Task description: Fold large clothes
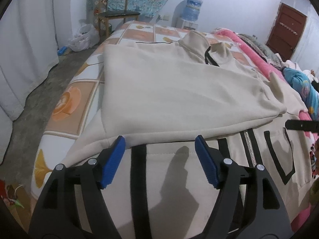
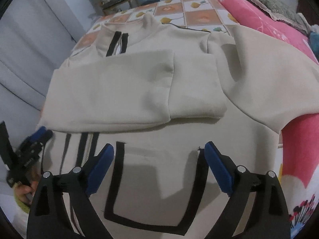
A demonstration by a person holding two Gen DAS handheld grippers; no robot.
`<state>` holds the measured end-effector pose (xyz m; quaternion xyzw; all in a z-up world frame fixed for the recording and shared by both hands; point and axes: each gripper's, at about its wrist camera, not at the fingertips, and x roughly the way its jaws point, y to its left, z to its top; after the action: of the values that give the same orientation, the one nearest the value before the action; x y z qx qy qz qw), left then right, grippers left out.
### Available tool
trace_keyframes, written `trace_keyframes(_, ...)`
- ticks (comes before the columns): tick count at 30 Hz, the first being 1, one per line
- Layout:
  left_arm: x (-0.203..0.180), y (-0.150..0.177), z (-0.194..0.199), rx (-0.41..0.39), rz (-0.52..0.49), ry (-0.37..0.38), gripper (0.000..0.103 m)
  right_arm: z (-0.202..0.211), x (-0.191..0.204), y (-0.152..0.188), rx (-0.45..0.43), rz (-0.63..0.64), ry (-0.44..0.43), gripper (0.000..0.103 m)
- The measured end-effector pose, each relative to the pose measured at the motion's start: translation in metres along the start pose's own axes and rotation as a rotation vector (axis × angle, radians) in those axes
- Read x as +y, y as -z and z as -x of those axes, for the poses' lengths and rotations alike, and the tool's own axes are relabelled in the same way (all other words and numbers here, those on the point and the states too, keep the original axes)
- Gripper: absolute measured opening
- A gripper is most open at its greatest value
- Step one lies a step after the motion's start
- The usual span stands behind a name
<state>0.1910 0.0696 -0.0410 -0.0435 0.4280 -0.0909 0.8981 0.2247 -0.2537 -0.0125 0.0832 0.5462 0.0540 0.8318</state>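
A cream zip jacket (image 1: 169, 91) with black trim lies flat on the bed, collar at the far end. One sleeve (image 2: 123, 91) is folded across the chest, its cuff (image 2: 195, 91) near the middle. My left gripper (image 1: 159, 141) hangs open just over the lower front, a black stripe (image 1: 138, 169) under the gap and the zipper (image 1: 250, 147) to its right. My right gripper (image 2: 159, 147) stands open above the black-outlined pocket (image 2: 151, 179), nothing between its pads. The left gripper (image 2: 37, 137) also shows at the left edge of the right wrist view, held by a hand (image 2: 22, 191).
The bed has a tiled flower-print sheet (image 1: 65, 107). A pink blanket (image 2: 269, 25) and other bedding pile along the right side. Beyond the bed stand a wooden chair (image 1: 117, 14), a water dispenser (image 1: 191, 10) and a plastic bag (image 1: 83, 37). White curtain (image 1: 24, 39) hangs left.
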Motion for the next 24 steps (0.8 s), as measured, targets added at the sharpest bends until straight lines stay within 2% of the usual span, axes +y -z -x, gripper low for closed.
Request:
trace_keyframes(2,0.002,-0.001,0.01,-0.025,0.008,-0.002,0.069,0.002,-0.004,-0.002,-0.006,-0.009,-0.037,0.089)
trace_keyframes(4,0.005,-0.002,0.022,-0.055,0.013,-0.008,0.069,0.014,-0.017,-0.002,-0.048,-0.047,-0.085,0.089)
trace_keyframes(7,0.012,-0.005,0.031,-0.078,0.023,-0.039,0.069,0.032,-0.042,-0.004,-0.117,-0.121,-0.102,0.089)
trace_keyframes(10,0.024,-0.003,0.032,-0.079,0.052,-0.067,0.069,0.038,-0.065,-0.006,-0.123,-0.186,-0.118,0.089)
trace_keyframes(17,0.045,0.005,0.018,-0.04,0.106,-0.092,0.062,0.018,-0.069,-0.028,-0.091,-0.22,-0.157,0.072)
trace_keyframes(21,0.049,0.01,0.016,-0.049,0.109,-0.094,0.062,-0.003,-0.061,-0.054,-0.079,-0.187,-0.095,0.063)
trace_keyframes(24,0.05,0.012,0.016,-0.063,0.109,-0.089,0.062,-0.025,-0.058,-0.068,-0.033,-0.154,-0.004,0.05)
